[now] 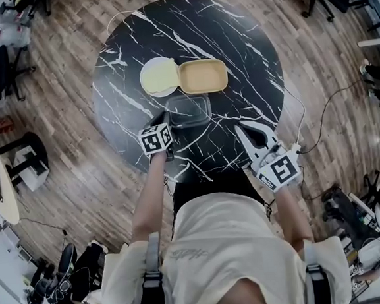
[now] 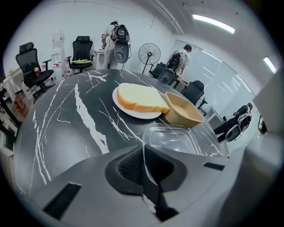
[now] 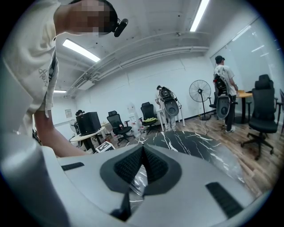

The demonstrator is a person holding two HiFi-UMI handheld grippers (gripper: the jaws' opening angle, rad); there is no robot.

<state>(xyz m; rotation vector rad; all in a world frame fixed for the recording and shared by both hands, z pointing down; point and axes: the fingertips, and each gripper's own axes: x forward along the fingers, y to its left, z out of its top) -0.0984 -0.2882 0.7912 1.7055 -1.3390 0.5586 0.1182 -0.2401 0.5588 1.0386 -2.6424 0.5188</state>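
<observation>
A clear plastic tray (image 1: 188, 110) (image 2: 175, 138) lies on the round black marble table (image 1: 219, 33). My left gripper (image 1: 165, 120) (image 2: 143, 153) is shut on its near rim. Just beyond it stand a beige container (image 1: 203, 76) (image 2: 183, 113) and a white plate (image 1: 148, 87) (image 2: 133, 113) carrying a slice of bread (image 1: 159, 74) (image 2: 140, 97). My right gripper (image 1: 240, 131) (image 3: 143, 155) hangs over the table's near right part, shut, with nothing seen between its pads. It points away from the tray.
The table stands on a wooden floor with cables (image 1: 319, 120) running across it. Office chairs (image 2: 33, 66) and a standing fan (image 2: 148, 55) surround the table. People (image 3: 224, 88) stand farther off in the room.
</observation>
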